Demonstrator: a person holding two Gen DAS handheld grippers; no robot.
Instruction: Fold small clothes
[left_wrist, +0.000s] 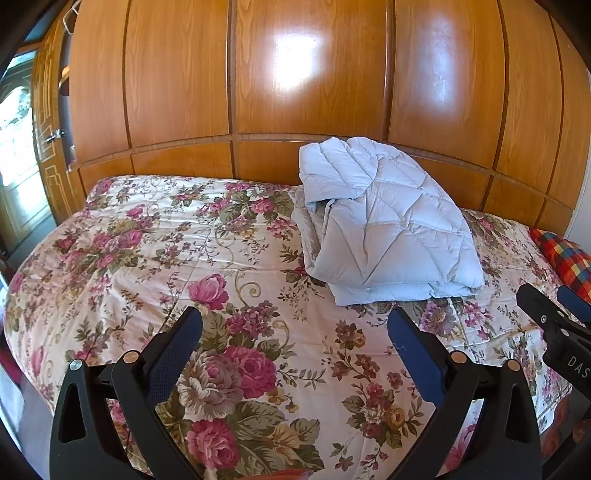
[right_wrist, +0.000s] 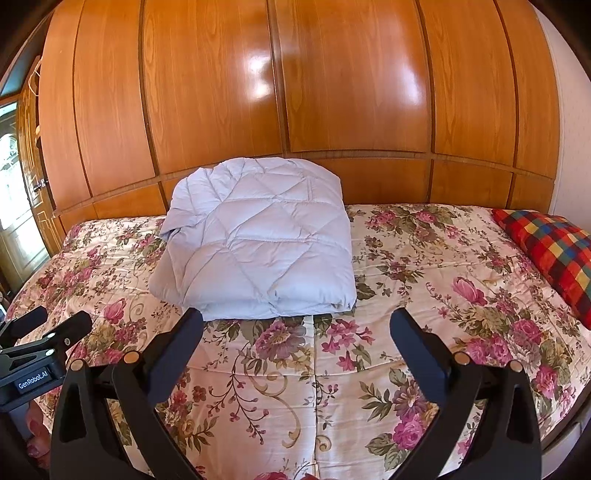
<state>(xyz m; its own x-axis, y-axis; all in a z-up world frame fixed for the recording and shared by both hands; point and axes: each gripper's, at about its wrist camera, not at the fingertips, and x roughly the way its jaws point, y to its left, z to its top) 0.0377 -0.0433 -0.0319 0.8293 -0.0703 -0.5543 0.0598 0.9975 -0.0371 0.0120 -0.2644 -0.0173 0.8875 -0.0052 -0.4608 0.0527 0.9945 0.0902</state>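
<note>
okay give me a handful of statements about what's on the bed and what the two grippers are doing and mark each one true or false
1. A pale blue quilted item lies folded on the floral bedspread. True.
2. The left gripper is clamped on the quilted item. False: it is open, holds nothing, and sits short of the item.
3. The right gripper is open. True.
4. A checked pillow lies on top of the quilted item. False: it lies apart, at the right edge of the bed.
5. Wooden panels stand behind the bed. True.
</note>
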